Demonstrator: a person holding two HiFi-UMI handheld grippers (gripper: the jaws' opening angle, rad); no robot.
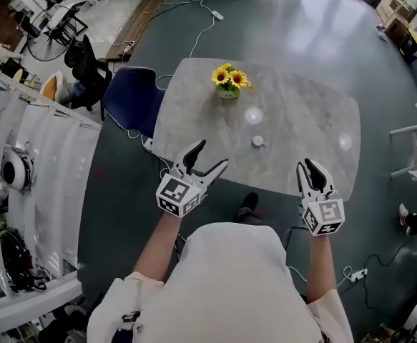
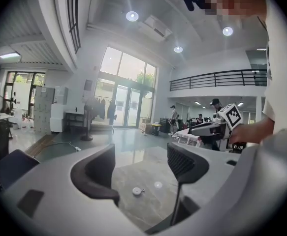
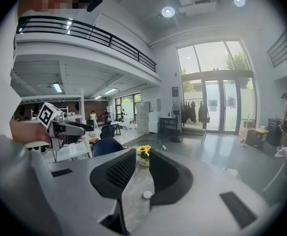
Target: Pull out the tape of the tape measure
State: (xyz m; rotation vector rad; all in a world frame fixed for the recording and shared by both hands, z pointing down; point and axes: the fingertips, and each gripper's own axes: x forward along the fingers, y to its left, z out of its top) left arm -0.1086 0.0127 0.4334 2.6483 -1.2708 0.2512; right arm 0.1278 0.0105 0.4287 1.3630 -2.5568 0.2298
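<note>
1. Table: the pale grey, marble-patterned table (image 1: 301, 120) with rounded corners stands in front of the person. Both grippers hover short of its near edge.
2. Left gripper: the left gripper (image 1: 212, 154) has its jaws spread wide. Nothing sits between them.
3. Right gripper: the right gripper (image 1: 310, 167) has its jaws parted by a narrower gap. It is also empty and grips nothing.
4. Flowers: a small pot of yellow sunflowers (image 1: 229, 79) stands at the far side, well apart from the task item.
5. Tape measure: the small, round, white tape measure (image 1: 258, 141) lies flat near the middle of the table. It is untouched and well apart from both grippers.
6. Tab: a tiny tab (image 1: 265, 145) appears to project from the case on its right side.
7. Handling: the case is judged light, hard and smooth, so it will probably slide on the polished top. Clamp the case across its rim with one gripper. Pinch the tab with the other. The tape is probably thin, flexible and sprung, so pull it steadily.
</note>
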